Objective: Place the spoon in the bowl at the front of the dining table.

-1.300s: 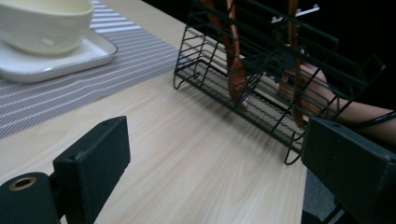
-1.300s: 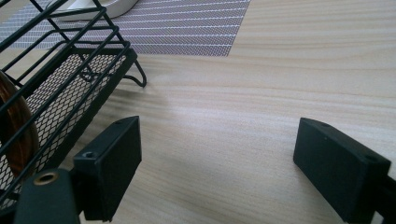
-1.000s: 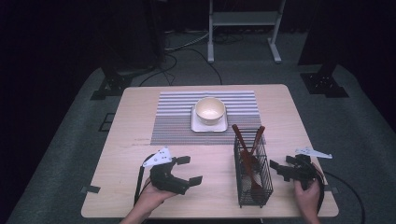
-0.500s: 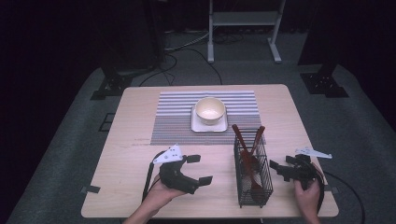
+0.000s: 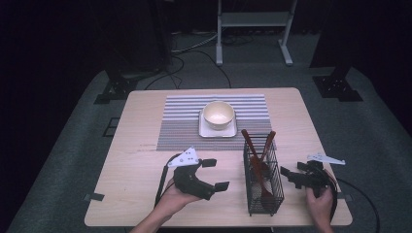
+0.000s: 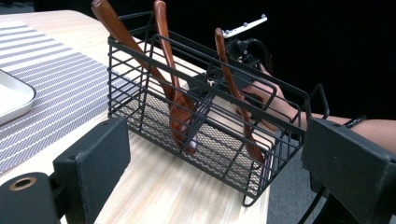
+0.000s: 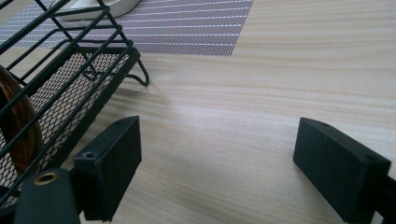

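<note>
The black wire basket [image 5: 262, 177] stands near the front edge of the wooden bench [image 5: 141, 165], and I take it as my landmark. To the left of the basket, a hand [image 5: 167, 204] holds the left gripper [image 5: 215, 174], and its jaws stand wide apart with nothing between them, pointing toward the basket. In the left gripper view the basket [image 6: 201, 116] is just ahead of the jaws and does not touch them. To the right of the basket, the other hand [image 5: 318, 204] holds the right gripper [image 5: 290, 176] close to the basket's right side. Its jaws are also wide apart and empty; in the right gripper view only bare bench [image 7: 261, 107] lies between them, and the basket's corner [image 7: 70, 70] is just beside the left jaw.

Inside the basket stand three dark brown wooden utensils [image 6: 173, 88], all leaning, with the handles rising above the rim. Two of them share one compartment and the third [image 6: 233, 88] is in the next one.

Behind the basket lies a striped grey placemat [image 5: 180, 121]. On the mat, a little behind and left of the basket, rests a white square plate [image 5: 205, 131], and a cream bowl [image 5: 218, 114] sits on it. Farther behind the basket, past the bench, there are cables on the floor [image 5: 194, 53] and a white metal stand [image 5: 252, 24].
</note>
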Demonstrator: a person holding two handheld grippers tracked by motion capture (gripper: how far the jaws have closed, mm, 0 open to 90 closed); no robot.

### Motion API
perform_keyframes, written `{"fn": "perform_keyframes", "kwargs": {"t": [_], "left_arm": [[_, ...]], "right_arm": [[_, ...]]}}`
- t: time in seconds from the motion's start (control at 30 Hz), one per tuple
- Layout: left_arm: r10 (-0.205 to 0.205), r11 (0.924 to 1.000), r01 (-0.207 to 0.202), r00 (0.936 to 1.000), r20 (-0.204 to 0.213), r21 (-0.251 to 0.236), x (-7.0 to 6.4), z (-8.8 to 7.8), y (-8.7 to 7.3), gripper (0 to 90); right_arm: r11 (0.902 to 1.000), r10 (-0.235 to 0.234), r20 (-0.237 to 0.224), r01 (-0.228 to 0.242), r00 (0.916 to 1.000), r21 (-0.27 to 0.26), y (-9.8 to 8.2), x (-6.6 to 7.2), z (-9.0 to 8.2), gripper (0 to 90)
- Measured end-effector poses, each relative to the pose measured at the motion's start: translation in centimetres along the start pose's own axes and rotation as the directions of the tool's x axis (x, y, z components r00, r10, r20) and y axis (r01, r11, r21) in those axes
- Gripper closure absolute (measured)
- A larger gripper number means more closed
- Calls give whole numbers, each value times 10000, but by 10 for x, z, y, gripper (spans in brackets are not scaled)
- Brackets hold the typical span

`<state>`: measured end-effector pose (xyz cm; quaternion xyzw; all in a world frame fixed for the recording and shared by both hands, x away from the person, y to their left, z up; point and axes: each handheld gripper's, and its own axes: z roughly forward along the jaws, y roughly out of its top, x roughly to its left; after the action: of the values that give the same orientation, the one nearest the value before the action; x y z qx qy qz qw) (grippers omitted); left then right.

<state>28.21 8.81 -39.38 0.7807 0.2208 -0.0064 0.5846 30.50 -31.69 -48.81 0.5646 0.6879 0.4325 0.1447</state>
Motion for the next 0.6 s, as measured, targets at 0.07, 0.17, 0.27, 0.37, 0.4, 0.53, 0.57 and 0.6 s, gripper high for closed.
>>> {"fn": "perform_keyframes", "kwargs": {"t": [0.07,0.17,0.27,0.37,0.4,0.53,0.57,0.6], "left_arm": [[-10,10000,10,10000,15,-16,-1,2,1,72],[-53,10000,53,9999,89,-4,-2,5,3,72],[-35,10000,35,9998,193,-10,-3,9,7,72],[-31,10000,30,9996,265,33,-4,12,10,72],[-31,10000,30,9996,265,33,-4,12,10,73],[-55,10000,53,9993,379,54,-6,17,14,73],[-25,10000,22,9992,400,57,-6,18,15,73],[-29,10000,27,9991,416,52,-7,19,16,73]], "right_arm": [[10000,5,-10,-5,10000,-1,0,0,0,141],[10000,-12,-20,12,10000,14,0,0,0,141],[10000,2,-33,-2,10000,28,0,0,0,141],[10000,0,-40,0,10000,35,0,0,0,141],[10000,0,-40,0,10000,35,0,0,0,141],[10000,-6,-49,7,10000,45,0,0,0,141],[10000,-17,-52,17,10000,47,0,0,0,141],[10000,-17,-52,17,10000,47,0,0,0,141]]}}
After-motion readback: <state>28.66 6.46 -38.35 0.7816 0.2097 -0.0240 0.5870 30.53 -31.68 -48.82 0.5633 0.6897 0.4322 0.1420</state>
